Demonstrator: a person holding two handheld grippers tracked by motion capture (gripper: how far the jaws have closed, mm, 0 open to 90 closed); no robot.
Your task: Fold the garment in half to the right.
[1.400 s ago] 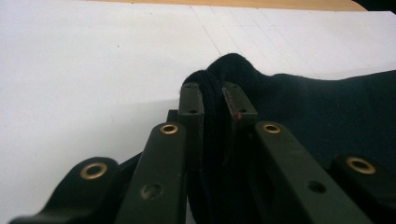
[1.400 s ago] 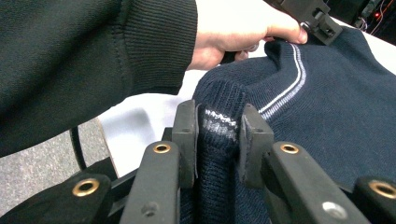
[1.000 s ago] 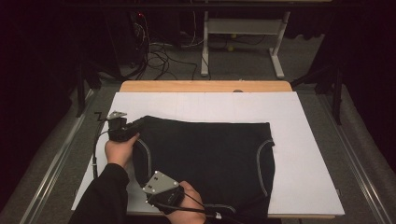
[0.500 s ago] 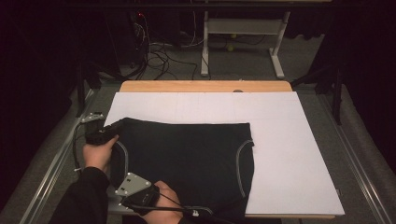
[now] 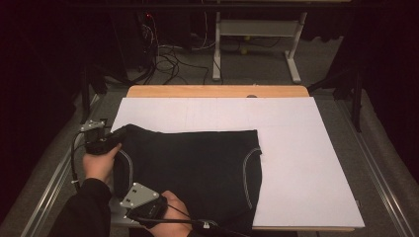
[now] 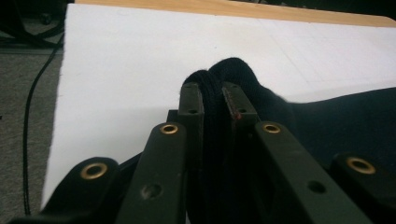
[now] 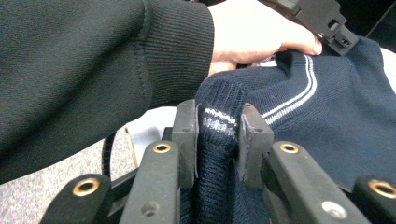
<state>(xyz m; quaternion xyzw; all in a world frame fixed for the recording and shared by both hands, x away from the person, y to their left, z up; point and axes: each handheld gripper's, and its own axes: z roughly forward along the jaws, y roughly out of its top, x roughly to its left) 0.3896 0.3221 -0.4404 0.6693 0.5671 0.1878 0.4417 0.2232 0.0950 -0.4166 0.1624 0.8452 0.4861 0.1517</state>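
A dark navy knitted garment [image 5: 197,163] with pale striped trim lies flat on the left half of the white board [image 5: 306,158]. My left gripper [image 5: 118,137] is at its far left corner, shut on a bunched fold of the knit [image 6: 212,91]; the rest of the cloth [image 6: 336,121] trails off to the right. My right gripper [image 5: 129,186] is at the near left edge, shut on a fold carrying the white stripes [image 7: 219,116]. In the right gripper view the garment [image 7: 327,121] spreads beyond, and the person's other hand [image 7: 261,32] holds the left gripper [image 7: 327,18] above it.
The board rests on a wooden table whose far edge [image 5: 217,91] shows. Metal rails [image 5: 375,163] run along both sides. Cables [image 5: 168,54] and a white desk frame [image 5: 257,44] stand on the floor beyond. The board's right half is bare.
Both hands have moved left and dragged the garment with them; its right edge has slid left across the board. Both grips have held.
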